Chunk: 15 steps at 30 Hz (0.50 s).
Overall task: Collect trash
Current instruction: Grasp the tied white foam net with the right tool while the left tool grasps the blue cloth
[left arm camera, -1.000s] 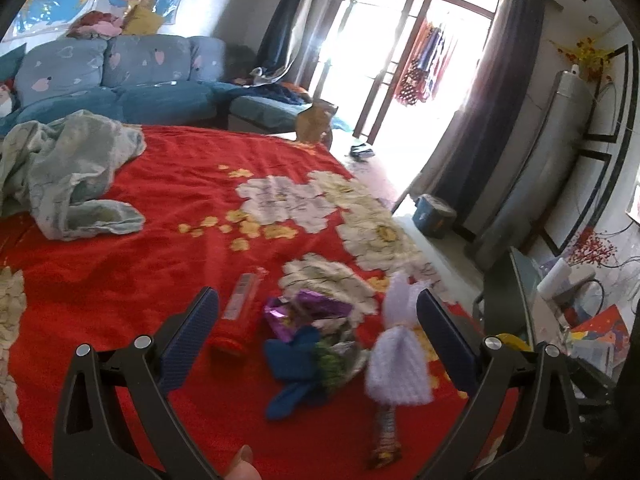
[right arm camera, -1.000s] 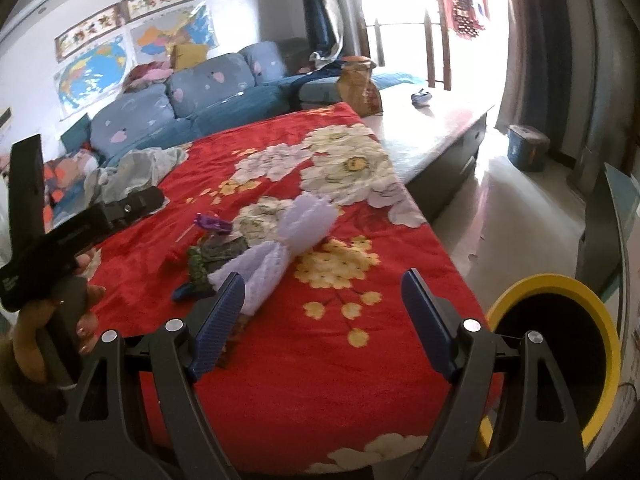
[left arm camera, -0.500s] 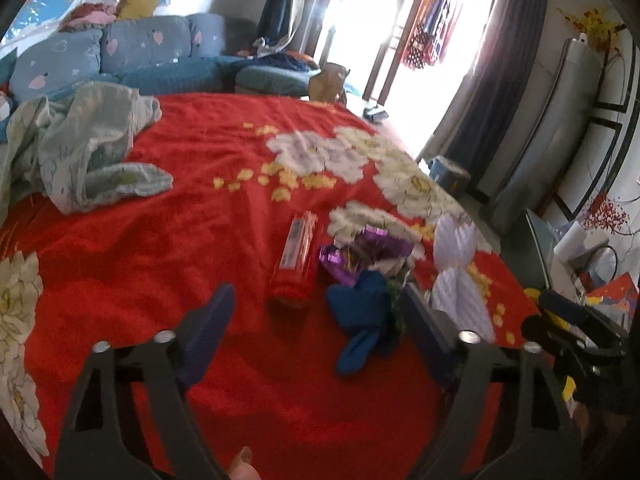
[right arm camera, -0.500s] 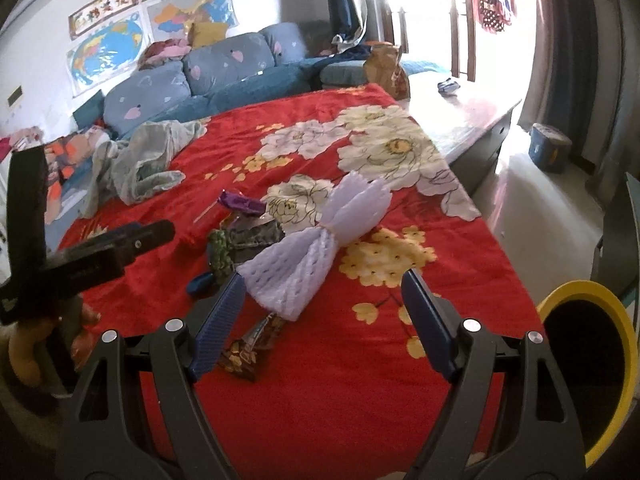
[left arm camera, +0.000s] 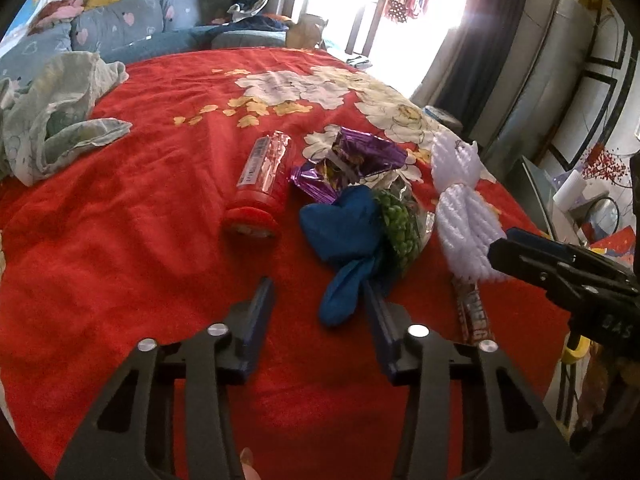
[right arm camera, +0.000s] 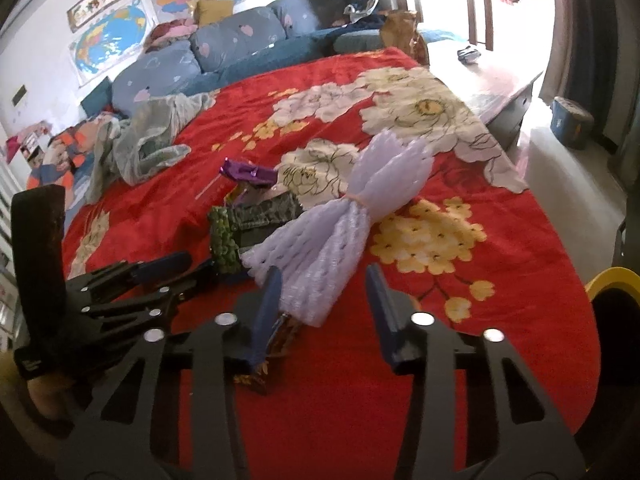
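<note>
My left claw [left arm camera: 318, 300] is closing over bare red bedspread [left arm camera: 132, 248], nothing between its jaws; the blue glove [left arm camera: 344, 236] lies just off its right fingertip, and the clear red-capped tube [left arm camera: 260, 184] sits ahead to the left. My right claw [right arm camera: 322, 294] is closing too, with the near end of the white foam net [right arm camera: 332, 240] between the jaws, though the pads are not yet pressing it. A snack wrapper [right arm camera: 276, 344] lies under its left finger.

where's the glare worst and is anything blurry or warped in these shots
Left wrist view: the window blows out white and hazes the top; fisheye bends the room's edges. Right wrist view: the bright doorway washes out the upper right; the white foam net stays fairly sharp.
</note>
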{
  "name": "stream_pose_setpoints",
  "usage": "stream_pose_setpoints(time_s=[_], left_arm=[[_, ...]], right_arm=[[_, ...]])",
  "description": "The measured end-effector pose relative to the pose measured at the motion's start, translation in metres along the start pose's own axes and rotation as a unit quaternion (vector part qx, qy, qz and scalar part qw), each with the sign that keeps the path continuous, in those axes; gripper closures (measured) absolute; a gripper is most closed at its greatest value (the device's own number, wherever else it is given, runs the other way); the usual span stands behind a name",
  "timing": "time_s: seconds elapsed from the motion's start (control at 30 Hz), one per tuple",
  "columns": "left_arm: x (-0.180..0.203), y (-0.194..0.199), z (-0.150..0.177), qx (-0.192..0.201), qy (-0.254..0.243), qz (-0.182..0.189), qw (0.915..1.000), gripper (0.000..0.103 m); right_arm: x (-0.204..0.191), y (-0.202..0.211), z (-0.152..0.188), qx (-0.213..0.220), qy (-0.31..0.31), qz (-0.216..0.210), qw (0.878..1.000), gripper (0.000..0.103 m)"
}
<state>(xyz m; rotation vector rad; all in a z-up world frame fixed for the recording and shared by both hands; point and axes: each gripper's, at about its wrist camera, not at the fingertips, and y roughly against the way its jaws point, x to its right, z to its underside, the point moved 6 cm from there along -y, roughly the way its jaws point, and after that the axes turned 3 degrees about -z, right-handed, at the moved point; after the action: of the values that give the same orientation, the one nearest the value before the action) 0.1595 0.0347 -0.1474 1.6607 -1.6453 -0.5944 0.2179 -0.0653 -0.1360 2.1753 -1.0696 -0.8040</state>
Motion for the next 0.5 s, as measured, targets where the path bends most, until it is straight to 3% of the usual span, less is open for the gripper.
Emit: stream_pose_setpoints(time_s=[0.03,0.1,0.27,0.5], left_arm=[[0.001,0.0,0.0,0.0,-0.002,0.003,1.0,0.073],[0.004,0.0,-0.001,-0.001,-0.007,0.01,0.9999,0.092],[0.008,0.007,-0.005,0.01,-0.012,0.022,0.9996,0.098],[0.014,0.038,-0.026,0.058,-0.017,0.028,0.9978,0.099]], right_arm=[[0.0,-0.002,0.001,-0.002,0.0,-0.001,1.0,0.079],[0.001,-0.003,0.003,-0.003,-0.001,-0.002,1.0,0.083],[0.005,0.002,0.001,0.008,-0.002,-0.004,1.0,0.091],[0.016,0.008,0.002,0.014,-0.026,-0.008,1.0,0.093]])
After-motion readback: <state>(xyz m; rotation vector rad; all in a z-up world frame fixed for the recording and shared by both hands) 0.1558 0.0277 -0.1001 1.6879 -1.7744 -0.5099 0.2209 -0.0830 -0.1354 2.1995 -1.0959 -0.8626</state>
